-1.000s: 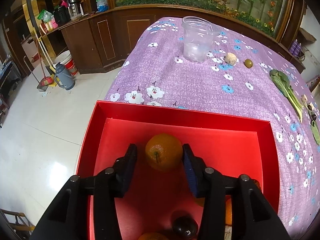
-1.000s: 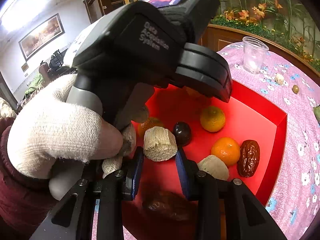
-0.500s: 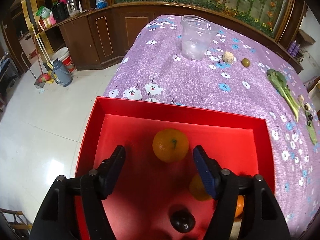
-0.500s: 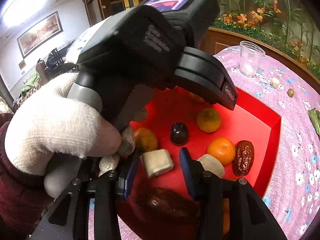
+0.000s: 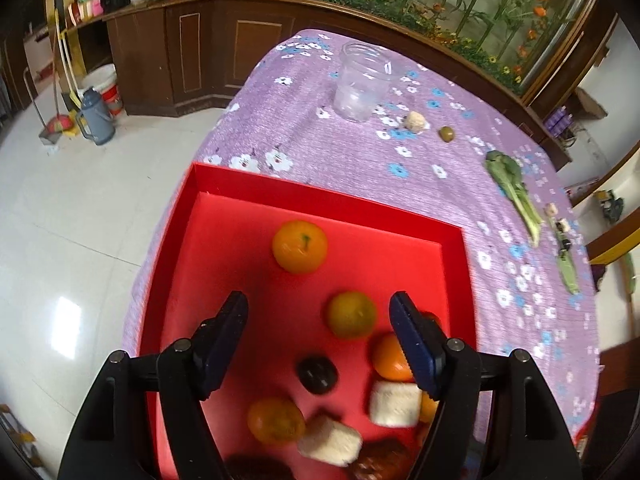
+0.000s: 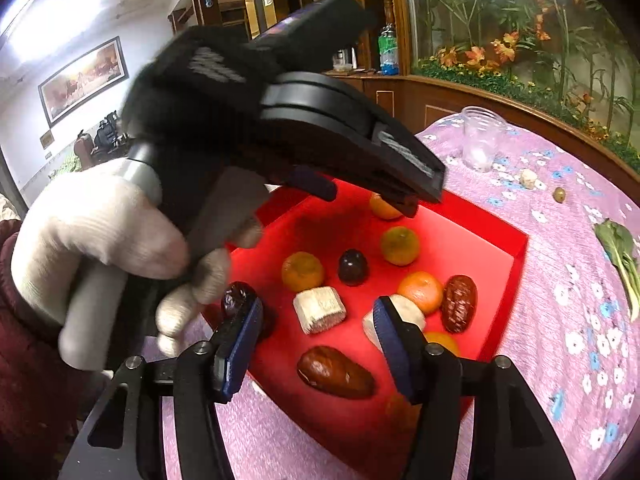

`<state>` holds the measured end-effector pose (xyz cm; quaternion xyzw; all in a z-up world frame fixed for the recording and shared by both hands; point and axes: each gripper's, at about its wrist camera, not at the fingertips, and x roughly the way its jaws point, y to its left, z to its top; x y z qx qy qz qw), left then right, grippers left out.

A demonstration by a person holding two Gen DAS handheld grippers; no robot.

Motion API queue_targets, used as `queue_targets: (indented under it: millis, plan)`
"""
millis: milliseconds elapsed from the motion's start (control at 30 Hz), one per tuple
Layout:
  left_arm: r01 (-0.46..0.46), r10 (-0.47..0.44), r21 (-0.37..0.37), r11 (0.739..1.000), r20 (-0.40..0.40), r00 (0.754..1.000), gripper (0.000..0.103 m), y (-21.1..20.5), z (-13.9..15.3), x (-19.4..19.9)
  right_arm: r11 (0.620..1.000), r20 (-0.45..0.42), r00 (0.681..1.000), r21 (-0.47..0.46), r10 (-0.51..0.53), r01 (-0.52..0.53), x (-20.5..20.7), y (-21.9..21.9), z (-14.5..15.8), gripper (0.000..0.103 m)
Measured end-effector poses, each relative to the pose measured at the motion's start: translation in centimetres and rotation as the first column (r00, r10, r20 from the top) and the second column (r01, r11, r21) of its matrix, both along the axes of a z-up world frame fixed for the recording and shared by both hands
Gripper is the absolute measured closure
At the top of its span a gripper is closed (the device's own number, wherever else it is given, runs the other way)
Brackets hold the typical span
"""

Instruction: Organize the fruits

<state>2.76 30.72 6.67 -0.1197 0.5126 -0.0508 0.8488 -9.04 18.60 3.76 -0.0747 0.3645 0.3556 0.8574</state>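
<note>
A red tray [image 5: 320,196] on the purple cloth holds several fruits. An orange [image 5: 300,246] lies alone near its far side. A yellowish citrus [image 5: 352,314], a dark plum [image 5: 317,374] and more oranges lie nearer. My left gripper [image 5: 318,304] hangs open above them, touching nothing. My right gripper [image 6: 318,308] is over the tray's near corner, its jaws opening. A pale ridged chunk [image 6: 320,309] lies free on the tray floor below the gap. Brown dates [image 6: 335,372] lie close by. A white-gloved hand [image 6: 100,240] holds the left gripper's black body, which hides part of the tray.
On the cloth beyond the tray stand a clear plastic cup [image 5: 362,84], a small pale chunk [image 5: 415,121], a green olive-like fruit [image 5: 447,134] and a leafy green [image 5: 512,188]. The table's edge drops to a tiled floor on the left.
The left jaws spread and let go of the orange, then drew back and up. The right jaws widened off the pale chunk, which now rests on the tray, and that gripper rose.
</note>
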Motion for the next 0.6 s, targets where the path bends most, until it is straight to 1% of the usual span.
queue_targets:
  millis: [233, 467, 600]
  plan:
    - [-0.002, 0.001, -0.068, 0.998, -0.013, 1.0, 0.029, -0.5, 0.6, -2.5, 0.998, 0.0, 0.999, 0.029, -0.05, 0.05, -1.0, -3.4, 0.5, 0.037]
    - [0.014, -0.015, -0.078, 0.997, -0.015, 1.0, 0.029, -2.3, 0.6, -5.8, 0.993, -0.013, 0.994, 0.054, -0.109, 0.109, -1.5, -6.1, 0.8, 0.037]
    - [0.009, -0.011, -0.104, 0.995, -0.014, 1.0, 0.029, -2.9, 0.2, -7.8, 0.987, -0.021, 0.989, 0.068, -0.144, 0.145, -1.6, -7.9, 0.8, 0.035]
